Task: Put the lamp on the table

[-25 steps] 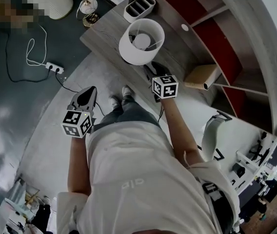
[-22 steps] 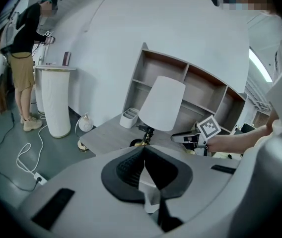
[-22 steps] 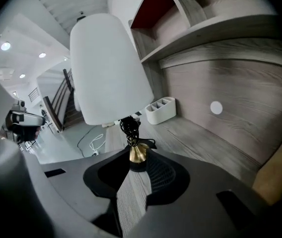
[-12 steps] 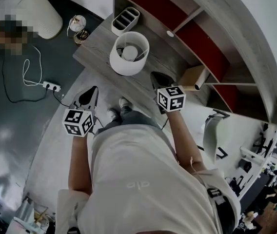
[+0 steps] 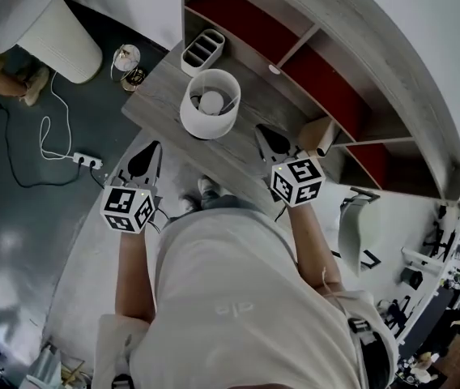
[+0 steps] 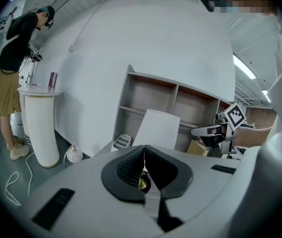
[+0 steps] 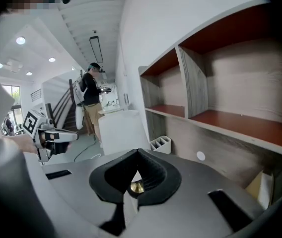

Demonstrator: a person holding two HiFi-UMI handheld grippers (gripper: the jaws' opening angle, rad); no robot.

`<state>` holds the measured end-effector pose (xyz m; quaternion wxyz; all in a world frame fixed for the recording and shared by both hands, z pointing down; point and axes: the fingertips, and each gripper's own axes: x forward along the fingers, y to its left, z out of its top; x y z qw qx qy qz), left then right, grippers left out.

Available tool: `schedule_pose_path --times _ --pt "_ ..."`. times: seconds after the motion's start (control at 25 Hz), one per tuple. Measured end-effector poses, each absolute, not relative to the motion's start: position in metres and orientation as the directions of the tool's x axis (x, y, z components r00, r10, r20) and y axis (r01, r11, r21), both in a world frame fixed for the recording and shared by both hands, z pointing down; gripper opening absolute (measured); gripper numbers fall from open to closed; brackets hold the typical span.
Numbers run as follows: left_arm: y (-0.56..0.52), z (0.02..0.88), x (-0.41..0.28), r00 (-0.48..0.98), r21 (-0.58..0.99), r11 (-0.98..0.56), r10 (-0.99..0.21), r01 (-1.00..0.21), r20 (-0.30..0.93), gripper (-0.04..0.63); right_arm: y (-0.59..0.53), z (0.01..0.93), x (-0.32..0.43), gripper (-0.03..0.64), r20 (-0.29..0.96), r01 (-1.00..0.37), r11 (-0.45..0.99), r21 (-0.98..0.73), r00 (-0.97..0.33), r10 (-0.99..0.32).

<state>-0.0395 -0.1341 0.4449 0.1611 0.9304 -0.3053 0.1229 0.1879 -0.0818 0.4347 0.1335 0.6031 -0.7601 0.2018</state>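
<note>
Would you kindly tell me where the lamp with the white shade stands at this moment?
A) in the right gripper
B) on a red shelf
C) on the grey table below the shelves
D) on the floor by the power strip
C: the lamp stands upright on the table, and the left gripper and right gripper are both shut and clear of it.

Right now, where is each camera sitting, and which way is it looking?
Head view: on the person's head, looking steeply down at the lamp on the table; torso, arms, left tool and right tool show.
Left gripper view: on the left tool, facing the shelves; its shut jaws show.
Right gripper view: on the right tool, facing the shelves; its shut jaws show.
Both gripper views share the lamp.
</note>
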Motion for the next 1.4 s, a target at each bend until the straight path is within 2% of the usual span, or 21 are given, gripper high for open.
schedule_pose_path --times 0.56,1.4 --pt "-0.141 0.387 -0.036 0.815 0.188 -0.794 -0.552 -0.578 0.178 0.017 -0.082 0.367 0.18 0.029 0.295 -0.967 0.238 -0.091 -0.254 -0.921" --pt "-0.133 0.378 -0.051 0.798 0.18 -0.778 -0.578 -0.602 0.169 0.017 -0.075 0.377 0.166 0.029 0.304 -0.964 0.248 -0.097 -0.266 -0.915"
